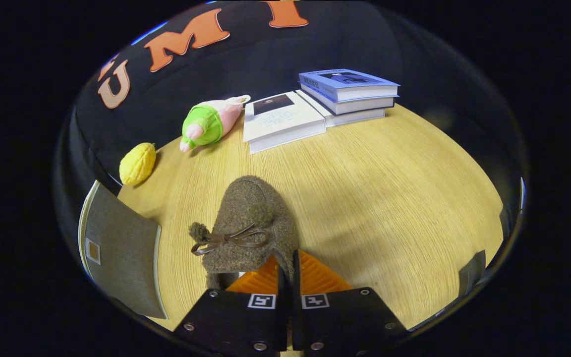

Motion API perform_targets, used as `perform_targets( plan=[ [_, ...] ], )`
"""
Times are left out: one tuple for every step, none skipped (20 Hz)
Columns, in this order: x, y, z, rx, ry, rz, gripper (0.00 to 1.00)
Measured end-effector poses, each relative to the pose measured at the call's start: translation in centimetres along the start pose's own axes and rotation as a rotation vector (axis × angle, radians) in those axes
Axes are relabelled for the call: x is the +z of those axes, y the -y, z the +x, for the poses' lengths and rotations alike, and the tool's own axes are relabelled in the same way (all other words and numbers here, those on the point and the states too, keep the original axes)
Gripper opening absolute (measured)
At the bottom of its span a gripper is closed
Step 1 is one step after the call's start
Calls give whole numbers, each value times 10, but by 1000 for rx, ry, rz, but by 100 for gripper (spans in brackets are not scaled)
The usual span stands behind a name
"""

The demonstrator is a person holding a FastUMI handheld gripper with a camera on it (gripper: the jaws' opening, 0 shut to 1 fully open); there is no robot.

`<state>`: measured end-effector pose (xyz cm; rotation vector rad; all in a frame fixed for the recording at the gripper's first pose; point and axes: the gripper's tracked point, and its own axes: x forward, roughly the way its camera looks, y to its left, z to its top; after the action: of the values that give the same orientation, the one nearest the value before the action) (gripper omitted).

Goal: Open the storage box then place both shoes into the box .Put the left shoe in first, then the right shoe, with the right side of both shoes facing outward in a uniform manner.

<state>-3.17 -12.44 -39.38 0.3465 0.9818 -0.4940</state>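
Gripper [289,265] fingers are nearly pressed together, pinching the heel edge of the shoe [246,225] between them. One finger looks to sit inside the opening and one outside, so both press on the rim. The shoe points away from the fingers, toe toward the books, bow on top. I can't tell whether it hangs just off the table [389,198] or rests on it.

Step, as I judge it: carrying a shoe to the storage box [119,248]. The grey panel just left of the shoe looks like the box or its lid; I can't tell whether it is open. I also can't tell left shoe from right at this angle.

The next move calls for swinging left from here, keeping the pinch firm because the fuzzy rim could slip, and orienting the shoe so its right side faces outward before lowering.

Counts, near to far from the shoe:
- shoe: 1
- grey box panel: 1, just left
- yellow lemon-like toy [138,163]: 1, beyond the panel, far left of the shoe
- pink-and-green plush [208,124]: 1, beyond the shoe, slightly left
- books [315,106]: 4, beyond the shoe to the right; one lies alone, a stack of three beside it
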Motion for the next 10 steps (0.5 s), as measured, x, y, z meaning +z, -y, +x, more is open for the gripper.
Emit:
perform_targets(
  plan=[
    [4,-3,-4,10,16,7,5],
    [8,-10,-14,27,31,23,5],
    [12,-17,-23,49,39,44,5],
    [15,-25,-30,73,44,67,5],
    [19,-34,-38,94,49,81,5],
    [23,-42,-45,112,58,91,5],
    [27,-51,-53,130,65,94,5],
    [31,-62,-60,149,76,103,5],
    [35,-73,-68,172,84,110,4],
    [38,-85,-76,198,89,119,5]
  ],
)
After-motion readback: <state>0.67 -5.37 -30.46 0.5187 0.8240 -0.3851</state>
